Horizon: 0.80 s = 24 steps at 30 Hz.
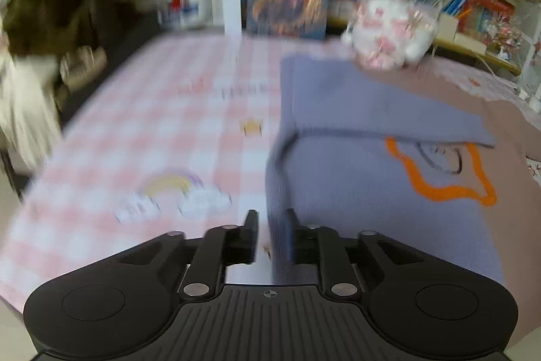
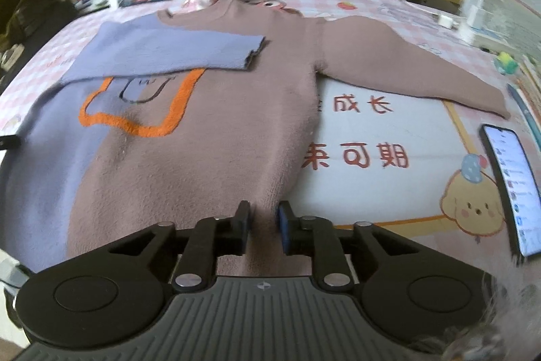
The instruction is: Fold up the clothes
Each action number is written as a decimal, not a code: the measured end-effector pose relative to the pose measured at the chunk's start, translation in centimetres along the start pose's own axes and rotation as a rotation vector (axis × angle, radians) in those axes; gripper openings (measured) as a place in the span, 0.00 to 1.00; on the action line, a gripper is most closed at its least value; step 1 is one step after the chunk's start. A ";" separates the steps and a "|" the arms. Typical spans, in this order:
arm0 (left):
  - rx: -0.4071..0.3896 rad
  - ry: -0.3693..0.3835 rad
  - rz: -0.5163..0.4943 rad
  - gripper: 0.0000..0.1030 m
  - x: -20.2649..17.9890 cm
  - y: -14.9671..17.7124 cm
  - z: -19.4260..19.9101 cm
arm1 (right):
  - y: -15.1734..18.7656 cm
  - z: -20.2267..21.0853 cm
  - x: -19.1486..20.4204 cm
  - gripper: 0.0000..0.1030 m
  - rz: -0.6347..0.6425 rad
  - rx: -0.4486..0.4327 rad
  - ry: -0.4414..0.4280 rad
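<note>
The sweater (image 2: 209,110) lies flat on the pink checked tablecloth (image 1: 142,137), filling the middle of both views, its purple sleeve (image 2: 169,53) folded across the chest. The left gripper (image 1: 270,222), at bottom centre, is slightly parted over the purple side edge. The right gripper (image 2: 263,215) stands slightly parted over the mauve hem, fabric between the jaws, no clamp visible.
</note>
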<state>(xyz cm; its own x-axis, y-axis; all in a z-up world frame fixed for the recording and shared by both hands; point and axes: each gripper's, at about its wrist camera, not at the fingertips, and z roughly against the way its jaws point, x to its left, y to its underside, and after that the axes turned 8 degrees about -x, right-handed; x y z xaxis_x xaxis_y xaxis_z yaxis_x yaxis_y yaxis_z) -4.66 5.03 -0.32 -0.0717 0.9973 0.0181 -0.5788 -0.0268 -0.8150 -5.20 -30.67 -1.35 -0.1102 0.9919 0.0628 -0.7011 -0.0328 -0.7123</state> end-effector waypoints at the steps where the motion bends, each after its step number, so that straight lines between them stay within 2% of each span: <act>1: -0.043 -0.009 -0.014 0.48 -0.3 -0.3 1.0 | -0.1 0.6 0.0 0.36 -0.012 -0.017 0.009; 3: -0.113 0.003 -0.009 0.62 -0.6 -0.7 2.4 | -0.3 1.8 0.2 0.39 -0.030 -0.054 0.026; 4: -0.136 0.019 -0.002 0.66 -0.9 -0.8 2.9 | -0.4 2.3 0.3 0.45 -0.039 -0.067 0.036; 8: -0.126 0.104 0.023 0.71 -2.1 -0.4 3.3 | -0.1 3.5 0.8 0.62 -0.060 -0.093 0.071; 14: -0.067 0.189 0.032 0.75 -4.3 1.6 3.2 | 0.8 4.1 1.8 0.70 -0.056 -0.076 0.095; 17: -0.047 0.225 0.019 0.76 -5.4 2.2 3.0 | 1.0 4.5 2.0 0.71 -0.048 -0.079 0.102; 24: -0.067 0.222 0.016 0.79 -6.7 1.5 2.6 | 0.5 5.1 0.9 0.71 -0.052 -0.109 0.120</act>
<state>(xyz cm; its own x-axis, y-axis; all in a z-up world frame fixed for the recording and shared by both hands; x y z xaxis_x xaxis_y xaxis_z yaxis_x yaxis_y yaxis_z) -7.22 -1.84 -0.16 0.1039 0.9877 -0.1168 -0.5235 -0.0456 -0.8508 -9.19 -30.41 1.90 0.0136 0.9997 0.0224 -0.6225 0.0260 -0.7822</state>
